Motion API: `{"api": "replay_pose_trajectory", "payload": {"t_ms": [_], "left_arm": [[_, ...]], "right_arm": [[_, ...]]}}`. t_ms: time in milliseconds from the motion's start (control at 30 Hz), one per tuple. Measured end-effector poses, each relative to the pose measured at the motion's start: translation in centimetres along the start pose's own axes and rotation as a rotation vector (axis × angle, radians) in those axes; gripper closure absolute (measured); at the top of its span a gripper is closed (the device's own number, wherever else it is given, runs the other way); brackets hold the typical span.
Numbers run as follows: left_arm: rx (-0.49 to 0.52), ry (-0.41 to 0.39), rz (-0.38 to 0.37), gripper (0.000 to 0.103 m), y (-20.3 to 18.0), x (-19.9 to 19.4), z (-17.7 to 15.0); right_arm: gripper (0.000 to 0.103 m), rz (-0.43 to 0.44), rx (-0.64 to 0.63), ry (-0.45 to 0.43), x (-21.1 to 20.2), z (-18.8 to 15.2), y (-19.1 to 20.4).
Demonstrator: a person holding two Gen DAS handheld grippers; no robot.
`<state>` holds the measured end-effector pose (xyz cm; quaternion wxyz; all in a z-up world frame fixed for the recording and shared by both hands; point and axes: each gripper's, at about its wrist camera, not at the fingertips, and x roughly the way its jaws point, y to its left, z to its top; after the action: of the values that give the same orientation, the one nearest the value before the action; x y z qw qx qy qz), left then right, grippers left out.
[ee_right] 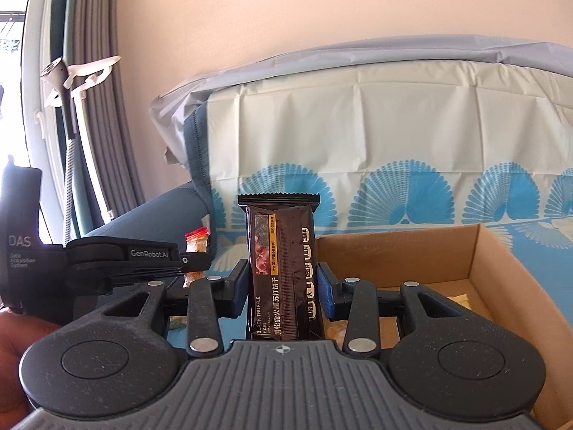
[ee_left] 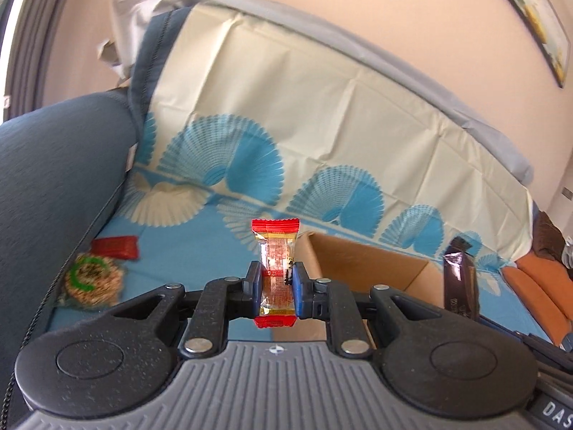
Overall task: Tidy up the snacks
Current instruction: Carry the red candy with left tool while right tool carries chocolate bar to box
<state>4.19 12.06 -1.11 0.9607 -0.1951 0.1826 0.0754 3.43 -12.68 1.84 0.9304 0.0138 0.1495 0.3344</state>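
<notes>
While its blue pads pressed in from both sides, the left gripper (ee_left: 275,285) was clamped on a small clear candy packet with red crimped ends (ee_left: 275,272), holding it upright, clear of the blue fan-patterned cloth (ee_left: 200,247) below. Just beyond and to the right of that packet stood an open brown cardboard box (ee_left: 361,265). Off to the left on the cloth lay a round rice cracker in a clear wrapper with a green ring (ee_left: 94,279), and just behind it a flat red snack packet (ee_left: 115,246). A dark blue cushioned armrest (ee_left: 61,165) rose at the far left.

The right gripper (ee_right: 283,283) was closed on a tall dark brown cracker packet printed "BLACK TRUFFLE HAM" (ee_right: 283,268), also upright, its jaws gripping the lower half. Beside it to the right the box showed its inner floor, where a pale yellow item (ee_right: 460,299) lay, too hidden to identify. To the left, the other gripper came in side-on with its candy, and part of a hand (ee_right: 21,351) appeared at the lower left edge. Behind everything the cloth draped up over a backrest against a peach wall (ee_right: 286,18).
</notes>
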Motion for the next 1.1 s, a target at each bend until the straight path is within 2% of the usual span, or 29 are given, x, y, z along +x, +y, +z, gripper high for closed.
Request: {"api": "replay_pose_trajectory", "payload": {"t_ms": [333, 633, 1100], "left_arm": [[0.085, -0.038, -0.124, 0.084, -4.5, 0.7, -0.9], [0.101, -0.027, -0.181, 0.084, -6.3, 1.3, -1.6], [0.130, -0.017, -0.223, 0.084, -7.8, 1.9, -2.2]], "right_arm": [[0.062, -0.128, 0.087, -0.019, -0.4, 0.4, -4.5], [0.062, -0.229, 0.134, 0.004, -0.6, 0.0, -7.2], [0.062, -0.279, 0.146, 0.027, -0.2, -0.2, -8.2]]}}
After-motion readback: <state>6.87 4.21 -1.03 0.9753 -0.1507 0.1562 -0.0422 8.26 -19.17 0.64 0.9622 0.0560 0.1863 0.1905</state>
